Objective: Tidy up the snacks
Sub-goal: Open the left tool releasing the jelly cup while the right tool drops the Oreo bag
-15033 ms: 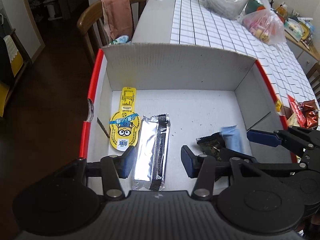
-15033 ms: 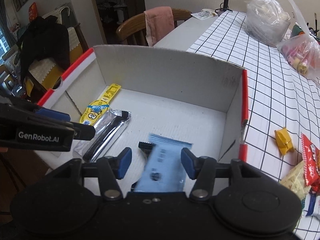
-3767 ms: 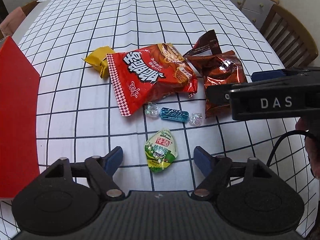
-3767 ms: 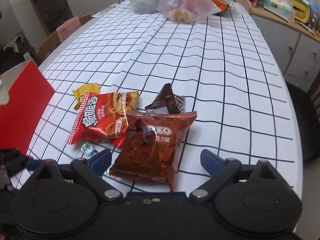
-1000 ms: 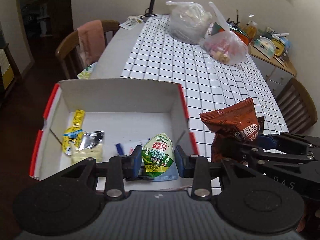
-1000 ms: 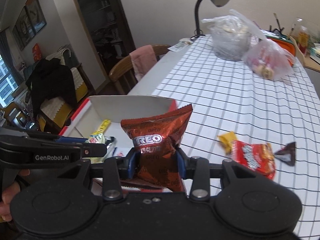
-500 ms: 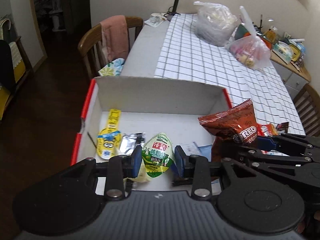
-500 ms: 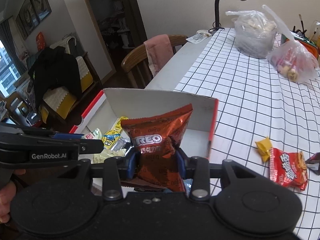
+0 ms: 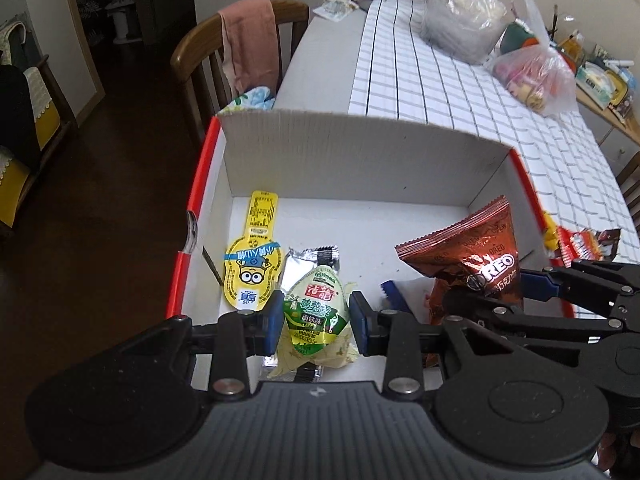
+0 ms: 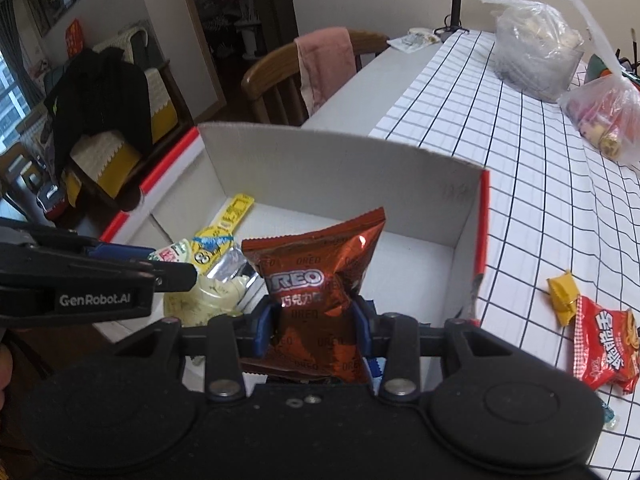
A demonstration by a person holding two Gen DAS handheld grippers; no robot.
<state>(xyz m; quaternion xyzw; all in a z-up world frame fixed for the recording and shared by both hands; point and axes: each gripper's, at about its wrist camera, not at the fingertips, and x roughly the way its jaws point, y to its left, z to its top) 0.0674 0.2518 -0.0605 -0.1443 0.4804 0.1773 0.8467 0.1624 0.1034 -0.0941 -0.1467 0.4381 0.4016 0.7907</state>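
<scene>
the left gripper [image 9: 316, 316] has its blue pads pressed on a small green-and-white snack packet [image 9: 316, 314], which stands upright between them over the near part of the white cardboard box [image 9: 360, 160]; just beside it, the right gripper [image 10: 316, 322] pinches a copper-red oreo bag [image 10: 316, 276] around its lower half, the crimped top of the bag fanning out above the pads, also over the near end of the box; the two tools sit close side by side, the oreo bag to the right of the green packet; down on the box floor, under and behind the green packet, lie a silver foil wrapper [image 9: 310, 258] and a yellow minion-print pouch [image 9: 252, 268], the pouch by the left wall; a blue-and-white wrapper [image 9: 394, 294] peeks out below the oreo bag; the box has red outer edges and stands at the end of a table under a white black-grid tablecloth [image 10: 540, 168]; on the cloth just right of the box rest a small yellow candy [image 10: 564, 292] and a red snack bag [image 10: 604, 344], touching; farther along the table are two clear plastic bags [image 10: 536, 52] and the base of a desk lamp [image 10: 456, 20]; beyond the box a wooden chair [image 9: 200, 52] carries a pink towel [image 9: 250, 44] over its back; dark wooden floor lies to the left.
</scene>
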